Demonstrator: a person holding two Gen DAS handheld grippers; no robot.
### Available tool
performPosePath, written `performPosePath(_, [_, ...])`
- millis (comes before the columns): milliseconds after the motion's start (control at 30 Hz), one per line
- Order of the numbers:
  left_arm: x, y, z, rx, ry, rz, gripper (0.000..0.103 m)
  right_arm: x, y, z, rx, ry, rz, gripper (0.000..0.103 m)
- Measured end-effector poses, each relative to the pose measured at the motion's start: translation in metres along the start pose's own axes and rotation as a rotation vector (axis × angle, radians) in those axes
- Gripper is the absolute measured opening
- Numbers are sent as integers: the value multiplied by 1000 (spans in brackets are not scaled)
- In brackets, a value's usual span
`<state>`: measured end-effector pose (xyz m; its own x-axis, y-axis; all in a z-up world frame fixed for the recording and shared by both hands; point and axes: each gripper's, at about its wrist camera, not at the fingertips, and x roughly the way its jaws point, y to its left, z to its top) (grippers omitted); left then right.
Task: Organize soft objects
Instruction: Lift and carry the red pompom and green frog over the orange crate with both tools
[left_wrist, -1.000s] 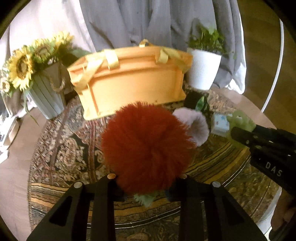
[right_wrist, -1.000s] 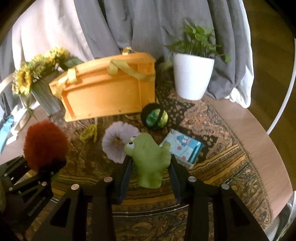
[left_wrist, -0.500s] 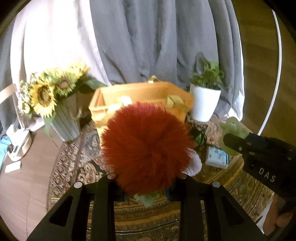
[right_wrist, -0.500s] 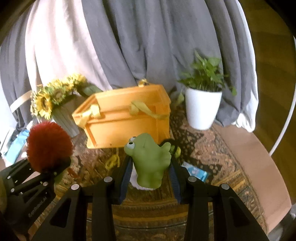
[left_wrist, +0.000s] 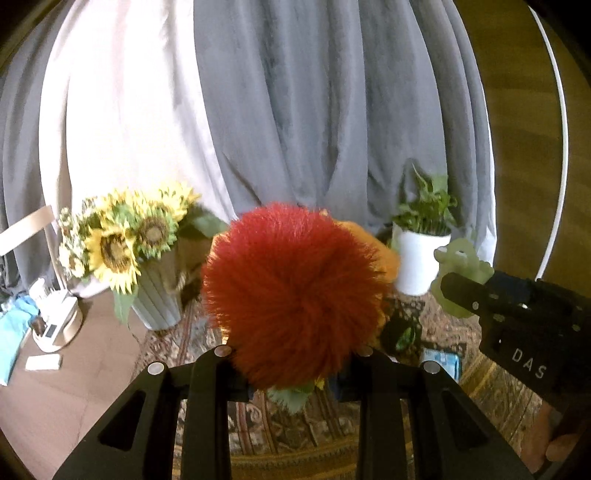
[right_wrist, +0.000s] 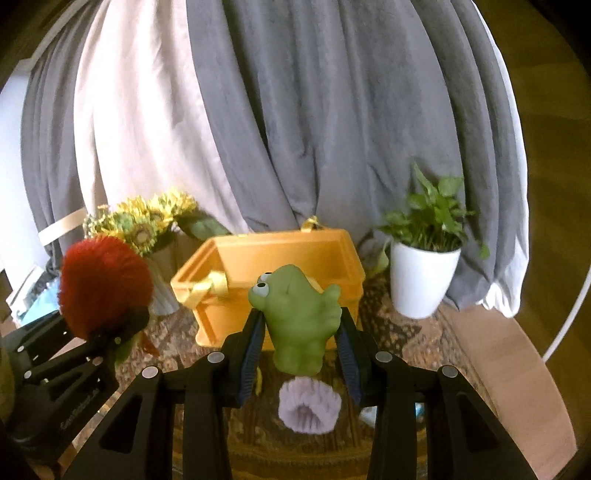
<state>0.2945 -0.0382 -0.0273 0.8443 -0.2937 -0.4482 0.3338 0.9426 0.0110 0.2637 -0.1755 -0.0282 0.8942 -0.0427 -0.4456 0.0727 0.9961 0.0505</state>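
My left gripper is shut on a fluffy red pompom and holds it high above the table; the pompom also shows in the right wrist view. My right gripper is shut on a green frog toy, lifted in front of the open orange basket. The frog shows at the right of the left wrist view. A lilac fluffy scrunchie lies on the patterned cloth below the frog. The pompom hides most of the basket in the left wrist view.
A sunflower vase stands left of the basket and a white potted plant right of it. A dark green ball and a blue packet lie on the round table's patterned cloth. Grey curtains hang behind.
Both grippers have risen well above the table with their toys still held. The basket and table objects now sit lower and farther in both views.
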Motion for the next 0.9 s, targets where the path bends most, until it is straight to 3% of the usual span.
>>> performPosePath(467, [25, 7, 48, 7, -86, 42, 29, 25, 4, 51, -28, -79, 7, 40])
performPosePath(900, [76, 19, 83, 11, -70, 43, 29, 79, 3, 91, -48, -79, -5, 40])
